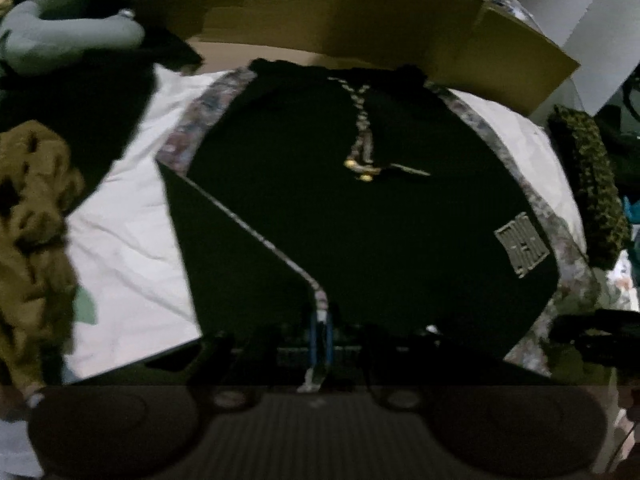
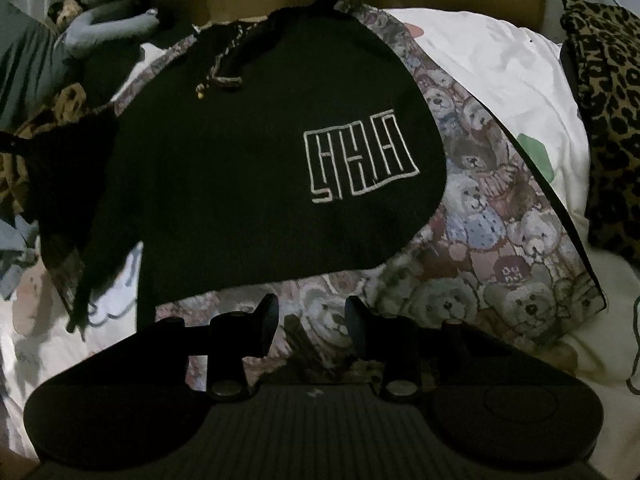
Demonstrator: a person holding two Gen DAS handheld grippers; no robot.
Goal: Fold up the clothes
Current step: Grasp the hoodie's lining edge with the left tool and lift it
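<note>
Roughly mid-fold, by my reading. One black hoodie (image 2: 224, 168) lies face up on the bear-print sheet (image 2: 480, 232), embroidered logo (image 2: 360, 156) and drawstrings (image 1: 362, 132) showing. My left gripper (image 1: 320, 344) is clamped tight on a cloth edge: in the left wrist view a thin patterned trim runs straight into the closed blue pads (image 1: 329, 340), and a black panel slants across the body, so I judge one side is being drawn inward. My right gripper (image 2: 310, 320) hangs over the sheet just below the hem, fingers (image 2: 266, 320) about half apart, nothing between them.

Left to do, as I judge it: lay that side flat, bring in the other, fold the body up.

Count: one hoodie in work, two drawstring ends, one logo, one leopard-print piece (image 2: 608, 112) at the right, one cardboard box (image 1: 360, 20) behind. Crumpled heap at the left; I can't tell how many garments.
</note>
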